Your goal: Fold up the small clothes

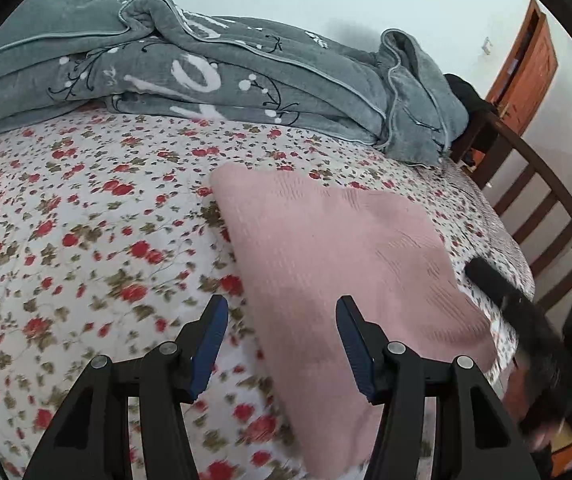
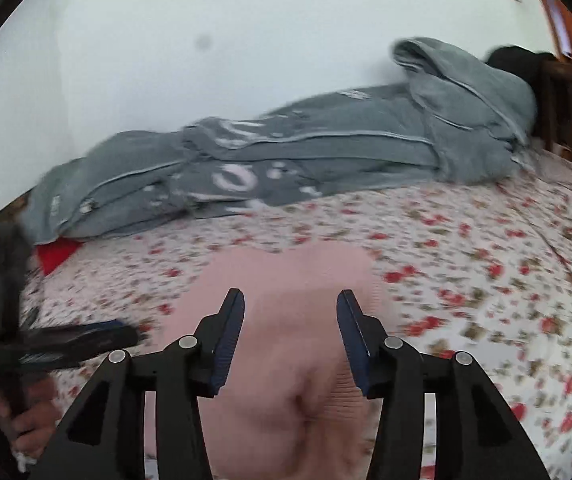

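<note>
A pink knit garment [image 1: 337, 256] lies folded flat on the flowered bedsheet [image 1: 86, 220]. My left gripper [image 1: 282, 308] is open and empty, hovering over the garment's near left edge. The right gripper's fingers [image 1: 497, 280] show blurred at the garment's right side in this view. In the right wrist view the pink garment [image 2: 286, 280] lies under my right gripper [image 2: 289, 300], which is open and empty just above it. The left gripper's fingers [image 2: 86, 336] show blurred at the left, held by a hand [image 2: 26, 412].
A rumpled grey blanket [image 1: 206, 76] with white print lies along the wall at the back of the bed; it also shows in the right wrist view [image 2: 286, 152]. A dark wooden footboard [image 1: 533, 184] bounds the right side. A red item [image 2: 56, 256] peeks from under the blanket. An orange door [image 1: 525, 68] stands beyond.
</note>
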`<state>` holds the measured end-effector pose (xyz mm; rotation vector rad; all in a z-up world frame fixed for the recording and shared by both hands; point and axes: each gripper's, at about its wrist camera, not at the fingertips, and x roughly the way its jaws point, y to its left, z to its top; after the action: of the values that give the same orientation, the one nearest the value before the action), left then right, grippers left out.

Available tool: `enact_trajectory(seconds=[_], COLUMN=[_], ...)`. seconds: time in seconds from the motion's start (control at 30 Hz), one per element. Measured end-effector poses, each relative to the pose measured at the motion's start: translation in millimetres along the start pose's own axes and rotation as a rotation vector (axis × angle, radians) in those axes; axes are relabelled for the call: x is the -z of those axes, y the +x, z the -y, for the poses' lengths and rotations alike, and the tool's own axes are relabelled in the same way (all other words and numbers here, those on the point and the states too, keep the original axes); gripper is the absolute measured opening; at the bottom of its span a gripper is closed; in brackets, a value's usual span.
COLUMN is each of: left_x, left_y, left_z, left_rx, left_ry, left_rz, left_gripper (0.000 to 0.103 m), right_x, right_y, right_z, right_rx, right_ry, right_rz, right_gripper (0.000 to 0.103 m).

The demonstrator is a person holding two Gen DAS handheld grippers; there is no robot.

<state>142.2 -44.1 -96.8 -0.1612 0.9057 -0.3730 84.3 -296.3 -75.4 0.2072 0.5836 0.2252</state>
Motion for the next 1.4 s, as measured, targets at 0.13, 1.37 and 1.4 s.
enact_trajectory(seconds=[0.13, 1.37, 1.4], left_x=[10.6, 60.5, 64.2], left_y=[21.5, 15.1, 15.0], left_z=[9.5, 39.3, 41.4], left_rx=[-0.019, -0.064, -0.072], left_ry=[0.022, 0.164, 0.185], left_rz=[-0.036, -0.011, -0.015], left_gripper=[0.057, 0.065, 0.065], right_x=[34.9, 75.9, 76.3], right_y=[29.9, 20.7, 19.6], right_z=[-8.4, 19.0, 20.0], right_rx=[0.114, 0.176, 0.173], right_ry=[-0.125, -0.076, -0.074], right_rz=[-0.070, -0.029, -0.032], right_gripper=[0.021, 0.024, 0.025])
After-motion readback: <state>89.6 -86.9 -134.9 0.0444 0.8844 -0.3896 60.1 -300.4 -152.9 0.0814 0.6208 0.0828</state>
